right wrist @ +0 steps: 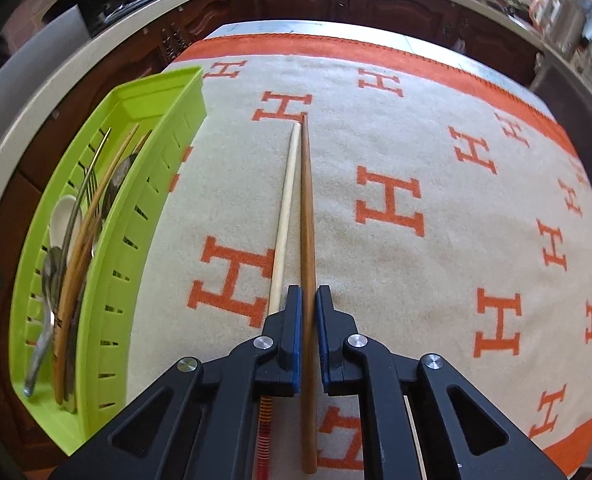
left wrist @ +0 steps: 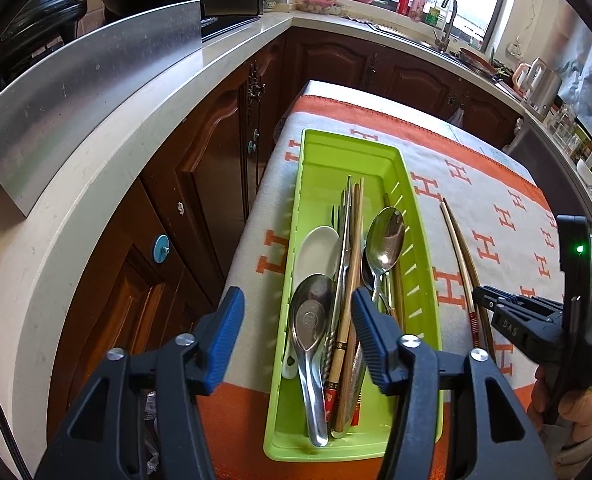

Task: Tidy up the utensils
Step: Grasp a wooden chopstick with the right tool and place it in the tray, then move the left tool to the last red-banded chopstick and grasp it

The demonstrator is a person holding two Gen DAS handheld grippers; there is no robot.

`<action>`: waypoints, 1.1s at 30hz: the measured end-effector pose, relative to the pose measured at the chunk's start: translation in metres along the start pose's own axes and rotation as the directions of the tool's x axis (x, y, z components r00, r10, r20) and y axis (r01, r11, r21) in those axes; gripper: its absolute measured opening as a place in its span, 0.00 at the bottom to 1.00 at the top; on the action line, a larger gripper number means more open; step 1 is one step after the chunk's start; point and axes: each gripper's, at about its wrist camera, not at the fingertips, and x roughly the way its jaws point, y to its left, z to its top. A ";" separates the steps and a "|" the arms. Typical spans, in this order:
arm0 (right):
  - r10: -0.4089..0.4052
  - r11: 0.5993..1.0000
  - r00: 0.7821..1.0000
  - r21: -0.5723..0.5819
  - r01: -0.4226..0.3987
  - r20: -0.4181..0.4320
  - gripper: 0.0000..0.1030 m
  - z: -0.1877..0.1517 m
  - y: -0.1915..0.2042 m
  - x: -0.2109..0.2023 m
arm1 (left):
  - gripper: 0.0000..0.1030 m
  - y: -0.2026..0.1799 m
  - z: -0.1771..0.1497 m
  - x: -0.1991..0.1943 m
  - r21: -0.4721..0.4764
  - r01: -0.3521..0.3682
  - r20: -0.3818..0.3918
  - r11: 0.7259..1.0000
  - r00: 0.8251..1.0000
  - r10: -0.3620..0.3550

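A lime-green slotted tray [left wrist: 296,200] lies on the cloth and holds metal spoons [left wrist: 386,236], a white ceramic spoon [left wrist: 318,248], a fork and several chopsticks [left wrist: 356,240]. My left gripper [left wrist: 298,300] hovers open above the tray's near half, with nothing between its blue pads. Right of the tray [right wrist: 163,160], two chopsticks lie side by side: a pale chopstick [right wrist: 285,200] and a brown chopstick [right wrist: 306,200]. My right gripper [right wrist: 308,294] is shut on the brown chopstick near its thick end, and the pale one lies just outside its left finger. The right gripper [left wrist: 480,294] also shows at the pair's near end.
The table wears a grey and orange cloth [right wrist: 416,160] printed with H letters. A white counter with a metal sheet [left wrist: 87,92] runs along the left over dark wood cabinets [left wrist: 215,152]. A sink tap [left wrist: 448,12] stands far back. A hand [left wrist: 576,404] grips the right tool.
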 end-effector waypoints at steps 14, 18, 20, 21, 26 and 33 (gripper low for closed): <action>0.337 0.929 0.940 0.142 -0.342 0.057 0.06 0.011 0.000 -0.082 | 0.81 0.005 0.008 -0.012 -0.007 -0.083 0.045 0.997 0.996 0.083; 0.383 0.916 0.921 0.098 -0.388 0.068 0.06 0.022 0.029 -0.096 | 0.84 0.013 0.013 -0.016 -0.043 -0.106 0.050 0.993 0.993 0.108; 0.394 0.914 0.917 0.081 -0.398 0.065 0.07 0.029 0.045 -0.095 | 0.84 0.016 0.015 -0.018 -0.054 -0.116 0.047 0.992 0.992 0.118; 0.398 0.913 0.915 0.073 -0.402 0.063 0.07 0.032 0.052 -0.094 | 0.84 0.016 0.015 -0.019 -0.057 -0.120 0.049 0.991 0.991 0.123; 0.404 0.914 0.915 0.020 -0.404 0.016 0.12 0.041 0.089 -0.088 | 0.84 0.015 0.014 -0.023 -0.052 -0.143 0.056 0.988 0.988 0.146; 0.385 0.923 0.921 -0.045 -0.383 0.059 0.18 0.037 0.092 -0.097 | 0.84 0.006 0.013 -0.024 -0.031 -0.159 0.041 0.987 0.986 0.160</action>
